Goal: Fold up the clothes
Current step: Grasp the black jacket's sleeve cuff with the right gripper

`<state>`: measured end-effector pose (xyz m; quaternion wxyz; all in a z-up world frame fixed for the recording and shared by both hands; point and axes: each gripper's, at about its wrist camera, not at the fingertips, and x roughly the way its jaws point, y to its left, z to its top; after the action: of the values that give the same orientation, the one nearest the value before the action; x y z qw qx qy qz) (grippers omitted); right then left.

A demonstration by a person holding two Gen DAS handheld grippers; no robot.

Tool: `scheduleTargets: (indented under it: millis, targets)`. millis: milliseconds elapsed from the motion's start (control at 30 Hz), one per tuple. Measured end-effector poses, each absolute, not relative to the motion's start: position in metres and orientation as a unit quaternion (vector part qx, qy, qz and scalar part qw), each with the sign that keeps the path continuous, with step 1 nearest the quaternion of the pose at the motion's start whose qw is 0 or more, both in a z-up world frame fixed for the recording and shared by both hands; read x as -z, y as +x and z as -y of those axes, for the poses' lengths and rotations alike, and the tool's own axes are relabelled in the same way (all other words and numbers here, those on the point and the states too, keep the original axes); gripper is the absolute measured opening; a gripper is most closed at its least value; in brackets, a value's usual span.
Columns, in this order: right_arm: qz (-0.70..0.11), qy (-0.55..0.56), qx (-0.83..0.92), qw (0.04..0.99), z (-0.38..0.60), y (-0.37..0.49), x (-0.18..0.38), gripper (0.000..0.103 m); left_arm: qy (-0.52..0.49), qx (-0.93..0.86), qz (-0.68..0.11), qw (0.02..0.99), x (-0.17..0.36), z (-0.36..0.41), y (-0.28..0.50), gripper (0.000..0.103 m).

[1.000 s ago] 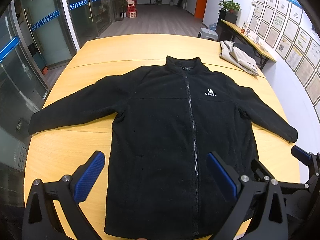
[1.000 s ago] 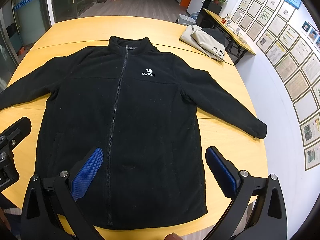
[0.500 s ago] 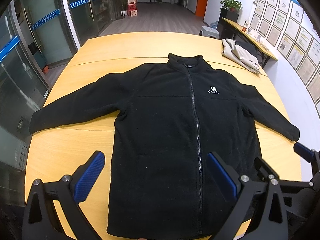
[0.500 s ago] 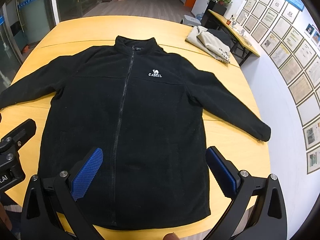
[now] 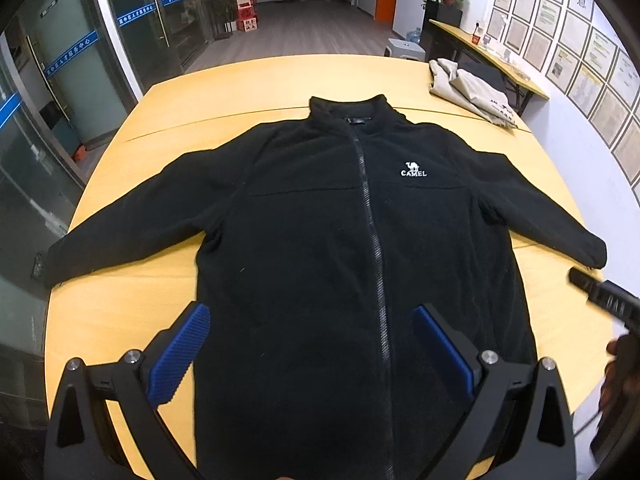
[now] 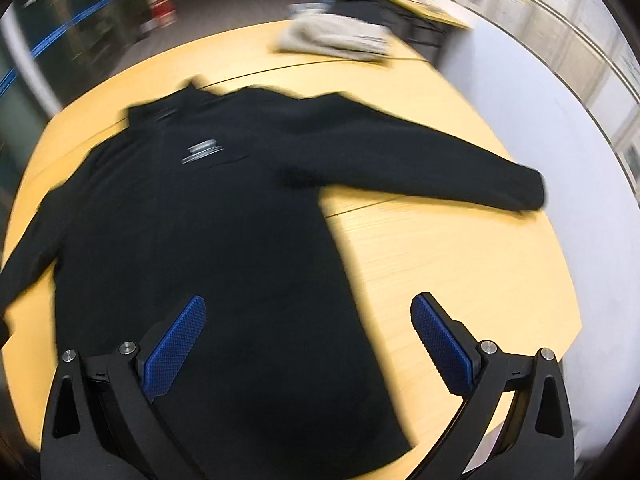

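Note:
A black fleece jacket (image 5: 340,240) with a white CAMEL logo lies flat and zipped on a yellow wooden table (image 5: 120,312), both sleeves spread out. My left gripper (image 5: 312,344) is open and empty above the jacket's lower hem. My right gripper (image 6: 308,336) is open and empty above the jacket's lower right side (image 6: 224,248); its view is blurred by motion. The right sleeve cuff (image 6: 524,188) lies near the table's right edge. The right gripper's body shows at the right edge of the left wrist view (image 5: 600,296).
A folded beige garment (image 5: 468,92) lies at the table's far right corner. The table's right edge (image 6: 560,272) borders a pale wall with framed papers. Glass doors stand to the left, and a side desk with a plant stands behind.
The right gripper has swung quickly to the right, toward the right sleeve, blurring its view. The left gripper has shifted slightly. The jacket has not moved.

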<state>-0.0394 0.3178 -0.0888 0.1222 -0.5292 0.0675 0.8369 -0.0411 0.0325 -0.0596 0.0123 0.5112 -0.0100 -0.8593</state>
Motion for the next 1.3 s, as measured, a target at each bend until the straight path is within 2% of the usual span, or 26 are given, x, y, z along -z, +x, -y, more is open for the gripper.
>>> scheduleTargets:
  millis: [200, 400, 600, 733, 867, 900, 967, 1067, 1167, 1300]
  targets:
    - [-0.145, -0.501, -0.826, 0.213, -0.473, -0.061, 0.125, 0.103, 0.516, 0.856, 0.005, 0.030, 0.071, -0.080, -0.086, 0.103]
    - [-0.159, -0.506, -0.802, 0.275, -0.602, -0.086, 0.184, 0.103, 0.521, 0.853, -0.004, 0.031, 0.091, -0.137, -0.126, 0.103]
    - [-0.196, -0.501, -0.790, 0.294, -0.669, -0.089, 0.220, 0.103, 0.522, 0.852, -0.008, 0.034, 0.104, -0.180, -0.152, 0.103]
    - [-0.217, -0.489, -0.790, 0.298, -0.690, -0.086, 0.225, 0.098, 0.525, 0.851, -0.005, 0.035, 0.113, -0.197, -0.157, 0.103]
    - [-0.215, -0.497, -0.786, 0.298, -0.696, -0.091, 0.234, 0.075, 0.531, 0.846, -0.004, 0.035, 0.121, -0.206, -0.158, 0.103]
    - [-0.213, -0.493, -0.788, 0.299, -0.697, -0.090, 0.233, 0.073, 0.532, 0.846, -0.003, 0.036, 0.122, -0.207, -0.157, 0.103]
    - [-0.215, -0.485, -0.793, 0.300, -0.700, -0.087, 0.231, 0.062, 0.534, 0.845, -0.002, 0.038, 0.124, -0.209, -0.156, 0.103]
    - [-0.223, -0.471, -0.799, 0.300, -0.708, -0.082, 0.228, 0.022, 0.535, 0.844, -0.001, 0.040, 0.126, -0.210, -0.154, 0.103]
    - [-0.224, -0.458, -0.812, 0.285, -0.706, -0.082, 0.222, 0.012, 0.534, 0.844, -0.003, 0.043, 0.126, -0.206, -0.151, 0.103]
    - [-0.199, -0.410, -0.846, 0.276, -0.687, -0.082, 0.188, 0.011, 0.532, 0.846, -0.010, 0.049, 0.126, -0.193, -0.145, 0.103]
